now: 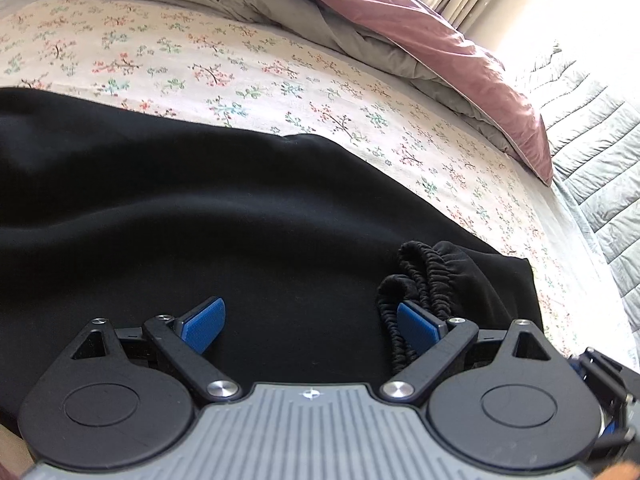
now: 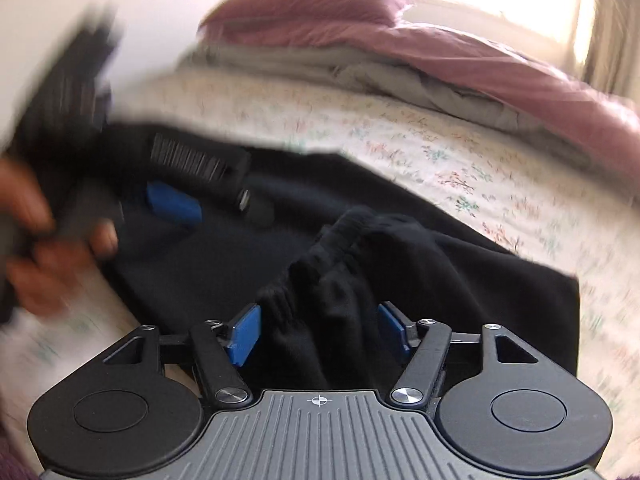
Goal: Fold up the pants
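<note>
Your black pants [image 1: 192, 200] lie flat on the flowery sheet [image 1: 248, 76], with the stretchy waistband [image 1: 424, 276] bunched up. Your left gripper [image 1: 310, 322] is spread wide above them. Your right gripper [image 2: 318, 330] is spread too, around the bunched cloth, not pinching it.

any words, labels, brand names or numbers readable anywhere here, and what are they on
None: no readable text shows in either view.
The only mark is a small crosshair symbol, not text, on the grey ribbed body of the left gripper and of the right gripper.
The black pants show no tag or print.
The floral bedsheet carries only a flower pattern.
The right wrist view is motion-blurred, so any fine print there could not be read.
</note>
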### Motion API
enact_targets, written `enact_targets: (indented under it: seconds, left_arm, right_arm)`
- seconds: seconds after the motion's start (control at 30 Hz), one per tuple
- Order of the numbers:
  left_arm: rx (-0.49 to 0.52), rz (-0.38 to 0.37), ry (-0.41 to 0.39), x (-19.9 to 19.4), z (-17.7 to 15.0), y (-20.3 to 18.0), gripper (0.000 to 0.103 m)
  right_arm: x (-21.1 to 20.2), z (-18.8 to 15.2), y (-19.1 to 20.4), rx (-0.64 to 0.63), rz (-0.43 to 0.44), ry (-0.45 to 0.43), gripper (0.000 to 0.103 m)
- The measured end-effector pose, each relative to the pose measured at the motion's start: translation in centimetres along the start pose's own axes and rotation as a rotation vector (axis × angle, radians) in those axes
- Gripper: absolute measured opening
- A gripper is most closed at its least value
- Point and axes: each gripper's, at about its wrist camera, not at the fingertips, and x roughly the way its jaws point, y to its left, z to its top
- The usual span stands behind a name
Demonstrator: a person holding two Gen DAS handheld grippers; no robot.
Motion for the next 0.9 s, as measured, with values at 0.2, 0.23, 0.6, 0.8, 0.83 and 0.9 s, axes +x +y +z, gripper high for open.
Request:
enact_targets:
  seconds: [0.2,0.23,0.6,0.8,0.83,0.9]
  left_arm:
    - [0.003,-0.027,-0.02,0.2,-0.6,-0.4,0.099]
    - [0.009,-0.025,-0.026,0.3,-0.8,-0.6,0.095]
    - [0.195,0.056,-0.051,1.4,-2.3,-3.1,0.092]
    - [0.131,0.026,-0.04,1.2,-1.7,-2.1,0.092]
    - [0.116,0.018,-0.038,1.1,-1.7,-2.1,0.092]
    - [0.087,0.006,-0.035,0.9,-1.6,-1.8,0.092]
  right_arm:
    - [0.3,0.8,-1.7,0.067,-0.01,-0.022,0.041]
    - [0.9,0.9,-0.7,0.009,-0.049,-0.006,0.031]
    - [-0.5,-0.9,0.7,-0.056,-0.089,-0.031,0.001]
    - [-1.6,-1.3,1.6,-0.111,-0.03,-0.048,0.0]
    - [-1.7,-1.5,1.8,-0.118,-0.013,-0.038,0.0]
    - [-0.8,-2.0,2.1,-0.137,0.005,0.015,0.0]
